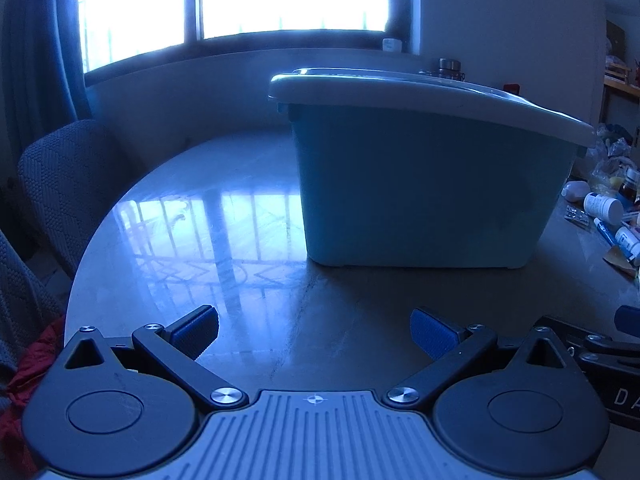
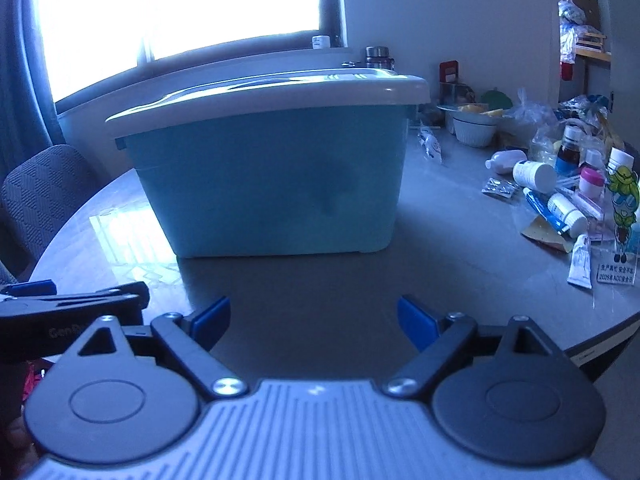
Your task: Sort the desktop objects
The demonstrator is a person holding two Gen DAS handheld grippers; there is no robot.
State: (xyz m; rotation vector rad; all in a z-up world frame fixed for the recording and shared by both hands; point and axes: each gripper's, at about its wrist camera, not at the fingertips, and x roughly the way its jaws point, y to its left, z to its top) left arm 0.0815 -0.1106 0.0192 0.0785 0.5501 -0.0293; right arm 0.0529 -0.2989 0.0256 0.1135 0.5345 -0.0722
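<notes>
1. Nothing sorted yet, to judge by the layout: rectangular turquoise plastic storage bin [image 2: 276, 176] with its pale grey lid [image 2: 280, 90] shut on top, straight ahead of both sets of jaws, well beyond the fingertips.
2. Clutter of small things left to sort, ahead and to the right of the right jaws: white round pill bottle on its side [image 2: 534, 174], blue-and-white squeeze tube [image 2: 554, 210], small white sachet [image 2: 580, 266], brown glass bottle with a white cap [image 2: 568, 152], pink-capped little jar [image 2: 592, 182], crumpled clear plastic bags [image 2: 532, 120], white ribbed ceramic bowl [image 2: 474, 128]. All lying loose on the glossy grey round table [image 2: 320, 276], none inside the bin as far as can be seen.
3. Likely first step still ahead: lid off, then items in one at a time.
4. Left gripper [image 1: 314, 334]: blue pads spread wide, bare tabletop between them, nothing held. Low over the near edge of the table, tilted gently downward toward the bin's front wall.
5. Right gripper [image 2: 314, 322]: jaws equally wide apart, empty, same shallow downward tilt, just beside the left one, whose black linkage shows at its left.
6. Grey woven fabric chair [image 1: 64, 184] off to the left of the left jaws, beyond the table's rim; bright window [image 1: 240, 0] behind everything.
</notes>
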